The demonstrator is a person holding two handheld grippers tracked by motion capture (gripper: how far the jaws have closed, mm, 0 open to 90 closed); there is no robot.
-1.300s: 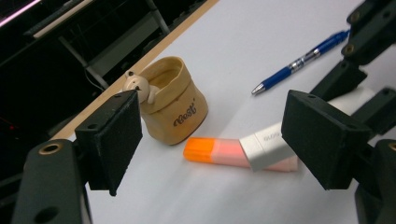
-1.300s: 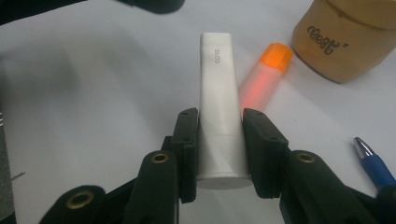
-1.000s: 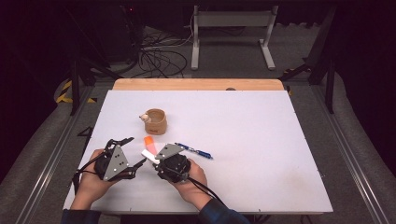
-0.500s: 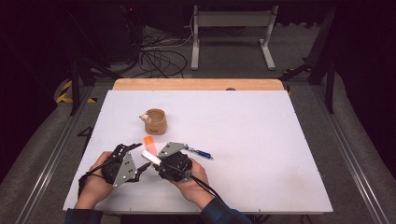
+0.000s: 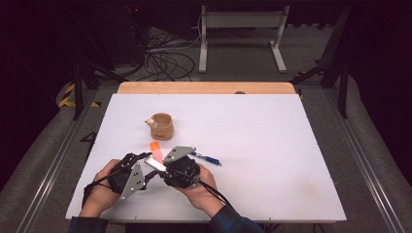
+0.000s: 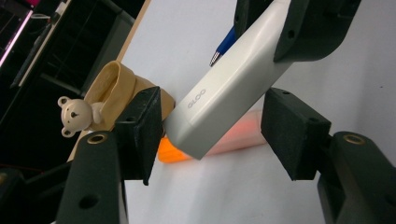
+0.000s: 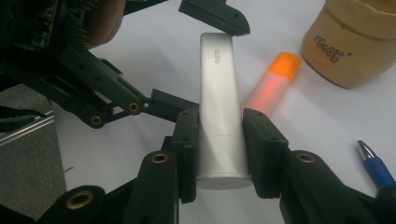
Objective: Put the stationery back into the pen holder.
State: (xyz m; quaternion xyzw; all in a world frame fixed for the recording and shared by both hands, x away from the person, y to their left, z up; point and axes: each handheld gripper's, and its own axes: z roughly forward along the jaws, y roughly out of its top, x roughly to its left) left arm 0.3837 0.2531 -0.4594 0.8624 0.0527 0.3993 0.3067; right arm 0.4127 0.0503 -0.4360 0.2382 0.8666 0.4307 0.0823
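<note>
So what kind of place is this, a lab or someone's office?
Probably a lab or recording studio: a white table in a dark room, loose cables on the floor and a metal stand behind.

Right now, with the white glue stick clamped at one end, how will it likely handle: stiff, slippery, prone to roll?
The white glue stick looks like a rigid plastic tube, so it should stay straight though the right gripper holds only its base. Its glossy shell may slip between the fingers. Its flattened sides suggest it would hardly roll, unlike the orange highlighter.
</note>
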